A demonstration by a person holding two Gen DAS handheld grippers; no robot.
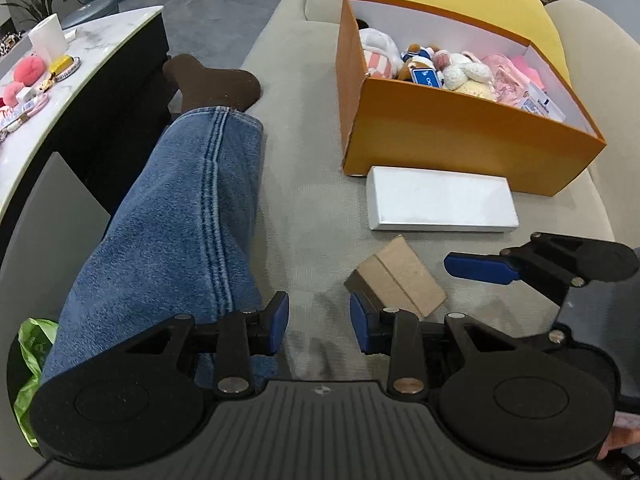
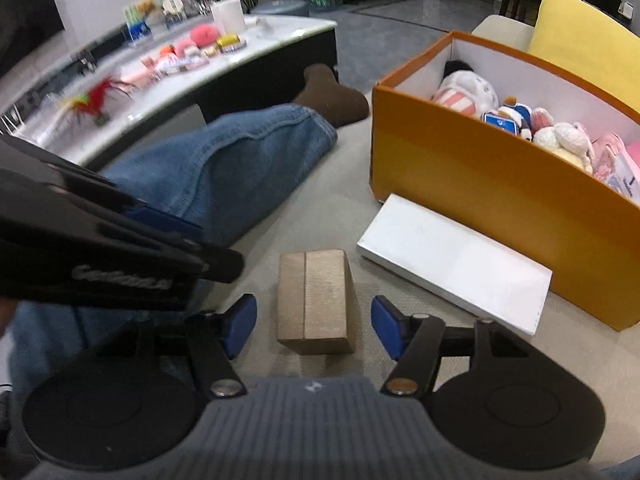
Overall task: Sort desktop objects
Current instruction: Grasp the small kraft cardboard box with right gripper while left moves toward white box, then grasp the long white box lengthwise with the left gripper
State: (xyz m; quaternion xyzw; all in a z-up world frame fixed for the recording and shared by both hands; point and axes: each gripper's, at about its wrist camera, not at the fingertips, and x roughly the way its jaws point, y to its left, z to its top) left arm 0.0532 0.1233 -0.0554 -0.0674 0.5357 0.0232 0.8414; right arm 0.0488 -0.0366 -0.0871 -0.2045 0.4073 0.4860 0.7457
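Observation:
A small brown cardboard box (image 2: 316, 300) lies on the beige sofa seat (image 2: 332, 188), between the two blue fingers of my right gripper (image 2: 313, 326). The jaws stand wide and neither pad touches the box. In the left wrist view the same cardboard box (image 1: 400, 280) sits just beyond my left gripper's right finger. My left gripper (image 1: 320, 324) is open with only sofa fabric between its pads. A flat white box (image 1: 440, 204) lies behind it against an orange bin (image 1: 460, 136) filled with plush toys (image 1: 460, 72).
A person's leg in blue jeans (image 1: 180, 220) with a brown sock (image 1: 212, 80) stretches along the sofa's left side. Beyond it stands a marble-topped table (image 1: 100, 40) strewn with small items. A yellow cushion (image 1: 480, 0) leans behind the bin. A green bag (image 1: 32, 352) shows at lower left.

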